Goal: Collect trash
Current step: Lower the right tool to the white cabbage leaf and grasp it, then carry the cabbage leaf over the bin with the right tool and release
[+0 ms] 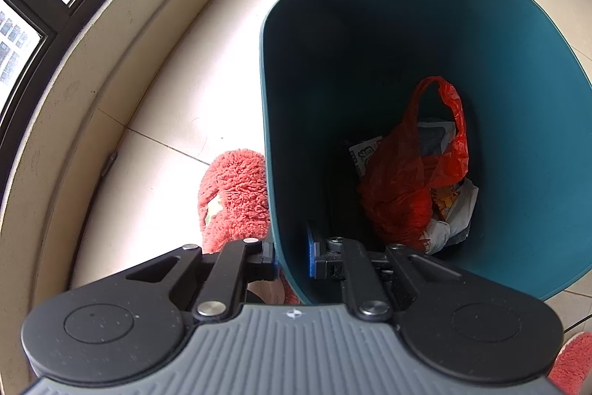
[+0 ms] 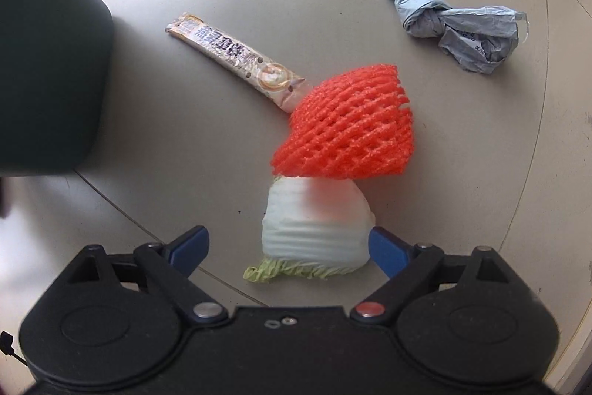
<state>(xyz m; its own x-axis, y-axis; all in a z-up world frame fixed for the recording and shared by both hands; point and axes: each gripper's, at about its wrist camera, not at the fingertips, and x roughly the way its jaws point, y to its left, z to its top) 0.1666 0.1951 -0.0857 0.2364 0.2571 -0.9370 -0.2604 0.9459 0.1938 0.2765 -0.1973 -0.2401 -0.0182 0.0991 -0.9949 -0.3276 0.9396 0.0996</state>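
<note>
Your left gripper (image 1: pixel 292 256) is clamped on the near rim of the teal bin (image 1: pixel 518 136): one blue pad sits inside the wall, the other outside, w/ the rim pinched between them. Beyond the fingers, down at the bin's bottom, lies a red plastic bag (image 1: pixel 407 180) w/ printed wrappers and white paper scraps (image 1: pixel 455 210) tucked around and under it. Outside the bin, just left of the outer finger, there's a pink fuzzy slipper (image 1: pixel 233 195) on the cream tile floor (image 1: pixel 166 99); a 2nd bit of the same fuzz shows at the bottom right corner. A window frame (image 1: pixel 33 24) curves along the far left.

Your right gripper (image 2: pixel 286 248) points down at the floor, fingers wide apart, nothing pressed. A chunk of napa cabbage (image 2: pixel 314 228) lies between the blue fingertips (image 2: pixel 192 245), much closer to the right-side tip, maybe just touching it; can't tell for sure. The left-side tip is well clear of it. Just beyond the cabbage, touching its far edge, sits an orange foam fruit net (image 2: pixel 347 128). A long snack wrapper (image 2: pixel 233 58) runs from the net's far left side away to the upper left. A knotted grey plastic bag (image 2: pixel 455 24) lies well apart, far ahead and to the right of the fingers. The bin's dark outer wall (image 2: pixel 48 62) fills the left side, ahead of the left-side tip.
</note>
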